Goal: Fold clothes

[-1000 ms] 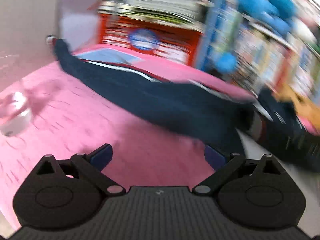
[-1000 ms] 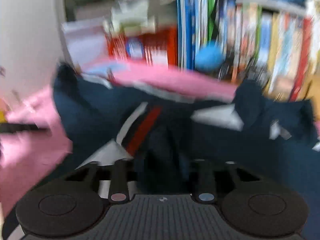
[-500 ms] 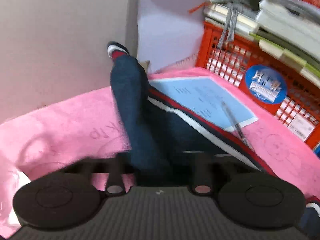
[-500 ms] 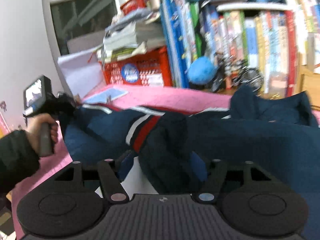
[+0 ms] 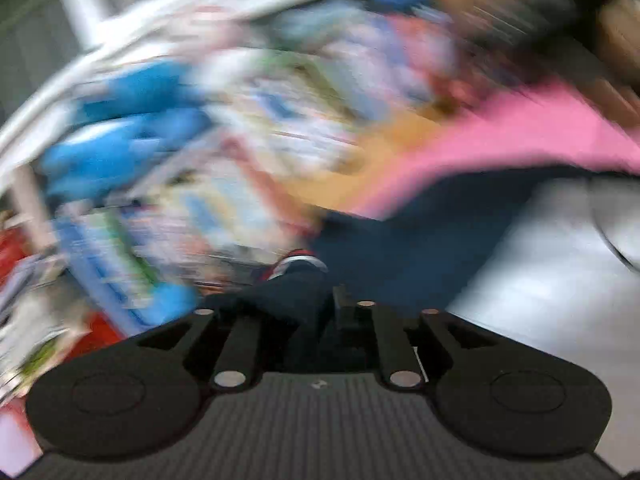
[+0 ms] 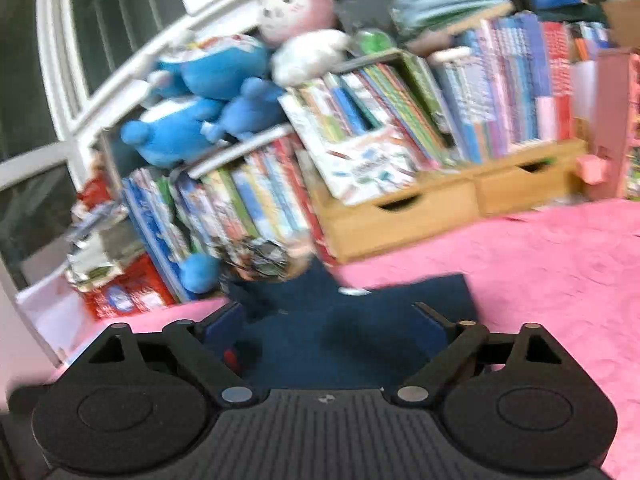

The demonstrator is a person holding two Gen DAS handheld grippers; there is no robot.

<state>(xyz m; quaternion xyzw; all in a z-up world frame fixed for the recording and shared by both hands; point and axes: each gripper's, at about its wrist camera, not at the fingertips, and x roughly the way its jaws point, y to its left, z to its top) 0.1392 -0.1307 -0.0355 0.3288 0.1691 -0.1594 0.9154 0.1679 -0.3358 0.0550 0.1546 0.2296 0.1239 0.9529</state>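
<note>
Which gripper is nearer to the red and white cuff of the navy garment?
Left. The left gripper has navy sleeve fabric between its jaws, which are opening, with the cuff just past its fingertips. The right gripper hangs open over the garment, no cuff visible there.

The right gripper (image 6: 326, 320), fingers (image 6: 224, 326) opening, hovers over navy clothing (image 6: 352, 340) on pink cloth (image 6: 540, 272).

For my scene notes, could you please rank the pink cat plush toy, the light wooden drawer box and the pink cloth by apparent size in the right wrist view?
1. Pink cloth, largest.
2. Light wooden drawer box.
3. Pink cat plush toy, smallest, though it sits farther back.
</note>
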